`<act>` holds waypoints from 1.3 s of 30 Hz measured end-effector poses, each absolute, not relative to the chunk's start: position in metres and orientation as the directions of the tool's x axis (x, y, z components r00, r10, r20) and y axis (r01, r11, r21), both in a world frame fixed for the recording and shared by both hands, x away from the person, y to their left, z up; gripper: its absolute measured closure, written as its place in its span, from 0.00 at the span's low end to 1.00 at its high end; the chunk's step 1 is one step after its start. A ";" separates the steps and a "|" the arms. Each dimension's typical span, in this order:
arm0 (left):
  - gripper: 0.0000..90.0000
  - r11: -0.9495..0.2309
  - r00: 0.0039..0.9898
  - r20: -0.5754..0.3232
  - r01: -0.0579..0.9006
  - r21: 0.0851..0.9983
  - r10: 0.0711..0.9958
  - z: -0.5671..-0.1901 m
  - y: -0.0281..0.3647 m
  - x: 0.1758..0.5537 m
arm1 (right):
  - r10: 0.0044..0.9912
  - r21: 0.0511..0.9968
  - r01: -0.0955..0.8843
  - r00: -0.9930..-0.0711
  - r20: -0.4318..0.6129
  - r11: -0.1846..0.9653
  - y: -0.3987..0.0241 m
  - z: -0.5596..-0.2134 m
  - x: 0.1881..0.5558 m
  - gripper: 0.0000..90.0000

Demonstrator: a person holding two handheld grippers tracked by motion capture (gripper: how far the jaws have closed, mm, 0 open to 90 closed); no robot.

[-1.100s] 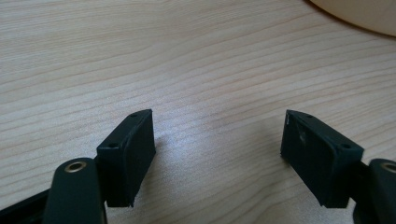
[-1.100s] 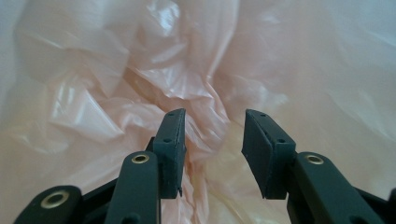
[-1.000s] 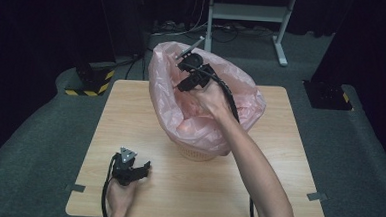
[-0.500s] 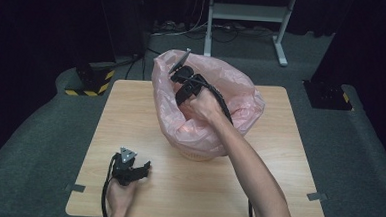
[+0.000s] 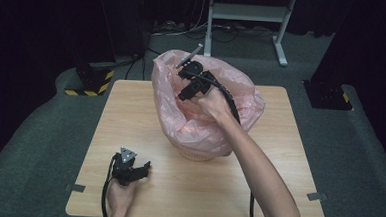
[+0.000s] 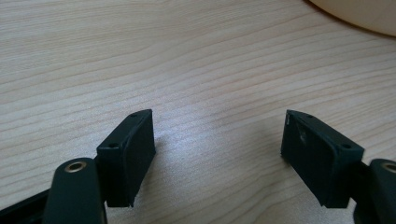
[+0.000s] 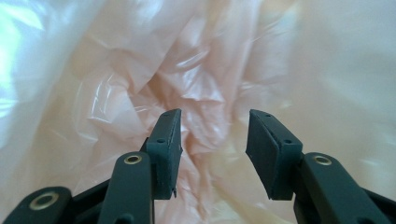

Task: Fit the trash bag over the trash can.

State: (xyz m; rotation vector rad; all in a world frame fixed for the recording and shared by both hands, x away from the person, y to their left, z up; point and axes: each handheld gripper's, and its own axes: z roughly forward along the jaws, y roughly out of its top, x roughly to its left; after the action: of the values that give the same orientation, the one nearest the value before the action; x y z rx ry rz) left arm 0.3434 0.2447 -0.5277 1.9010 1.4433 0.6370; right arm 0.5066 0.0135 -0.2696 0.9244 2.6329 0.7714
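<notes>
Pink plastic is crowding the right gripper view, where I am looking along my right gripper (image 7: pixel 212 149) into the crumpled folds of the pink bag (image 5: pixel 207 124). Its jaws are standing partly apart and have just been opening a little further, with nothing pinched between the pads; wrinkled film is lying just beyond the tips, and I cannot tell whether it is touching them. From the high view I am seeing that same right gripper (image 5: pixel 185 68) sitting up at the far rim of the bag, with the hand behind it reaching over the open mouth. The bag is lining a pale basket (image 5: pixel 196 153) that is peeking out under its lower edge, and both are standing near the middle of the wooden table (image 5: pixel 288 168). My left gripper (image 5: pixel 136 169) is resting near the front left corner of the table, well apart from the bag. In the left gripper view its jaws (image 6: pixel 217 154) are gaping wide over bare wood grain, holding nothing, with the pale curved basket edge (image 6: pixel 359 14) showing at the top right.
</notes>
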 end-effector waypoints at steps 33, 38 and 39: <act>0.29 -0.174 0.273 -0.010 0.642 0.747 0.962 -0.528 0.245 0.343 | 0.746 0.497 0.616 -0.659 -0.099 0.611 -0.039 -0.287 0.544 0.61; 0.29 -0.175 0.273 -0.009 0.642 0.747 0.962 -0.528 0.245 0.343 | 0.731 0.552 0.578 -0.676 -0.089 0.601 -0.041 -0.276 0.536 0.61; 0.29 -0.174 0.273 -0.010 0.642 0.747 0.962 -0.528 0.245 0.343 | 0.730 0.574 0.564 -0.678 -0.089 0.594 -0.042 -0.270 0.532 0.61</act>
State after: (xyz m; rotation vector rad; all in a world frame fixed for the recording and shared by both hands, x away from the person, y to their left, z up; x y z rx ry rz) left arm 0.3434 0.2446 -0.5276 1.9012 1.4435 0.6368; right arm 0.5324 -0.0417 -0.2700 1.0527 2.5102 0.7422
